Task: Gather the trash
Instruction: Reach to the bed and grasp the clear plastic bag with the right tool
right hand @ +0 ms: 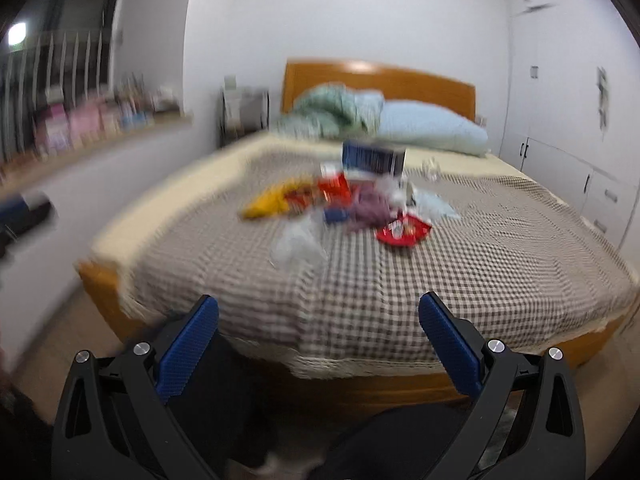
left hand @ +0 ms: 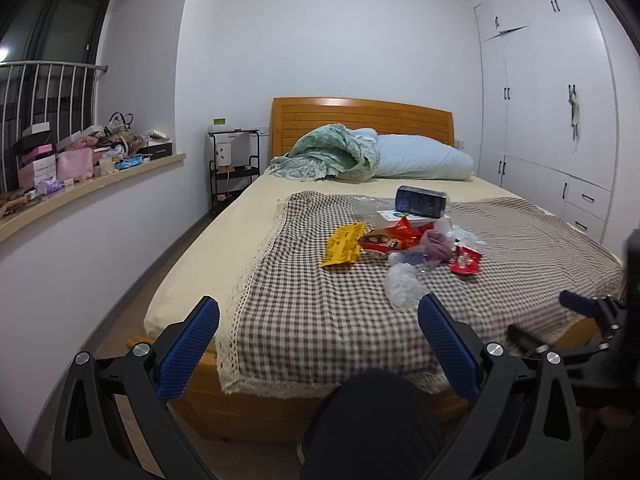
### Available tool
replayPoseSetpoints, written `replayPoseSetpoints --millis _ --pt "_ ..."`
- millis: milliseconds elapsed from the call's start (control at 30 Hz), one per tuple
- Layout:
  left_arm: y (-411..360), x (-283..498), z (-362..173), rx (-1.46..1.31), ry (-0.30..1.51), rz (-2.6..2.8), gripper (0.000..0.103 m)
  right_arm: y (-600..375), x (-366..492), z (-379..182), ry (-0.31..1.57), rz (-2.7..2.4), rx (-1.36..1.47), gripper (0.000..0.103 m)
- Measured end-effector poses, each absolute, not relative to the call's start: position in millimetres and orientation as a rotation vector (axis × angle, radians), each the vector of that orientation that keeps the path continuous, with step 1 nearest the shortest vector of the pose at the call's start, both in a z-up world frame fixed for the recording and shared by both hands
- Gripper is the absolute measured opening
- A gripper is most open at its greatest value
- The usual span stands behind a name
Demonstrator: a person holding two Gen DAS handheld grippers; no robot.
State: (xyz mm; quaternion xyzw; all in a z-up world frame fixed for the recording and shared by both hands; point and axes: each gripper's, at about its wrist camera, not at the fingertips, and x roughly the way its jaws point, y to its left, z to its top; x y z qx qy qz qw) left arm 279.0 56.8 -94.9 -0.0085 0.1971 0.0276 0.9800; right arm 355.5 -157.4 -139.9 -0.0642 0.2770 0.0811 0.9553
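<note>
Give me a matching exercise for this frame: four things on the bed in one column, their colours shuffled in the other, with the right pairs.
Things:
1. wrapper
2. box
3. pillow
4. packet

Colours:
A. dark blue
B. red
C. yellow
D. pale blue

Pairs: 1-C, 2-A, 3-D, 4-B
</note>
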Motion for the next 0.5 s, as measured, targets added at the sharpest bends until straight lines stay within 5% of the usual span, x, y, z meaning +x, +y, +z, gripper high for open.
replayPoseSetpoints --millis 500 --pt "81 400 -139 -0.008 0.511 0.095 0.097 -101 554 -212 0.800 0.228 -0.050 0.095"
